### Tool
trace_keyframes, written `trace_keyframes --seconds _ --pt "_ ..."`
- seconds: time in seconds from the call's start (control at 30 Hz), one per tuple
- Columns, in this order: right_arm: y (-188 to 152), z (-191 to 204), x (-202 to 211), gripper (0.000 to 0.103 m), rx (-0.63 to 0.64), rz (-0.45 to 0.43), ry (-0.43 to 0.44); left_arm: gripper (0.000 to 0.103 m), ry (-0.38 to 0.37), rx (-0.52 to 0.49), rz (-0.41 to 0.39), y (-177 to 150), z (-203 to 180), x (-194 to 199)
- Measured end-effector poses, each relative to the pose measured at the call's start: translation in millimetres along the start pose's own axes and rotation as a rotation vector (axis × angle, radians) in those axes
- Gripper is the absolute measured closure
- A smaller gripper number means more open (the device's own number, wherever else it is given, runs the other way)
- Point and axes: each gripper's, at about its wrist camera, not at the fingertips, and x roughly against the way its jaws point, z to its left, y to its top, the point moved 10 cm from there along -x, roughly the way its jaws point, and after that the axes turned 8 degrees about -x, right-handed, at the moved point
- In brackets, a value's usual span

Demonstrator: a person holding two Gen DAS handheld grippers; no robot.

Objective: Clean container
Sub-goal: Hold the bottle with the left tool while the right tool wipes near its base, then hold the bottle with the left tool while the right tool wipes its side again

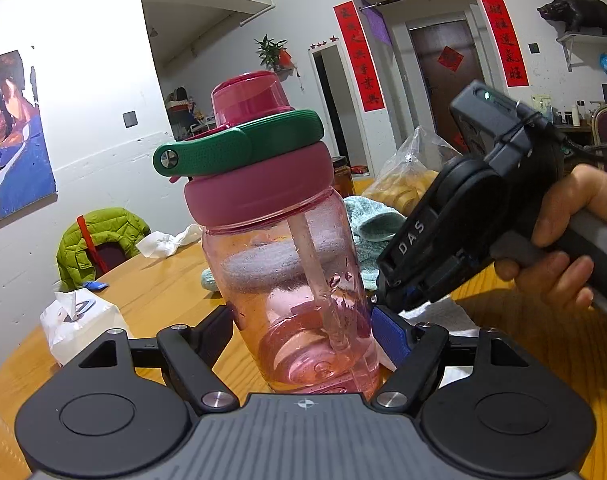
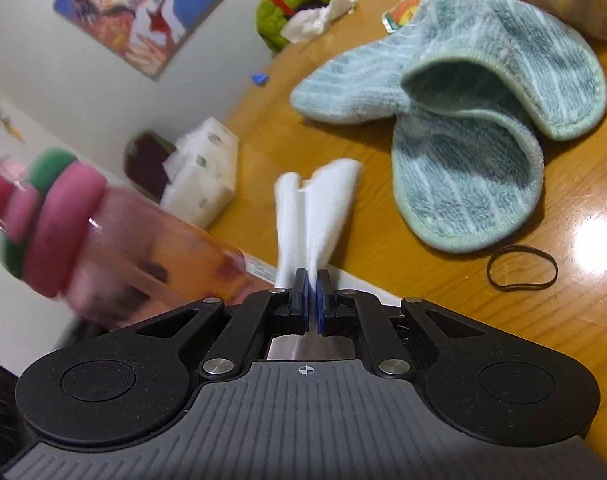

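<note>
Left wrist view — the left gripper point(image 1: 303, 336) is clamped on a pink water bottle point(image 1: 291, 280) above the wooden table point(image 1: 163, 284), while the right gripper point(image 2: 312, 292), just beside it, pinches a white tissue point(image 2: 319, 208) tight — teal towel point(image 2: 463, 128) ahead.

The bottle point(image 1: 291, 280) was clear pink plastic with a pink screw collar, a green carry loop and a darker pink cap, closed, a straw running down inside. It stood roughly upright over the table point(image 1: 171, 276), droplets on its wall. The white wipe point(image 2: 319, 216), folded and fluffy, stuck up just beside it.
</note>
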Motion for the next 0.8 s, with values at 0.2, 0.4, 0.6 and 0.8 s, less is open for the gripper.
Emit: trace_keyframes --seconds 0.2,0.4,0.6,0.8 --pt "22.2 45.3 61.1 0.094 -0.011 -0.175 0.364 0.029 -0.005 0.000 -0.001 1.3 12.1 -9.8" --pt "15.0 28.2 38.1 0.094 -0.018 -0.109 0.234 0.029 -0.005 -0.001 -0.004 2.0 14.7 -10.5" --pt "-8.6 4.3 -5.6 0.094 0.089 -0.022 -0.047 0.021 -0.003 0.004 0.013 1.9 21.9 -14.2" --pt "18.0 14.0 13.6 0.093 0.058 -0.150 0.031 0.016 0.012 -0.050 0.093 -0.8 20.0 -8.0"
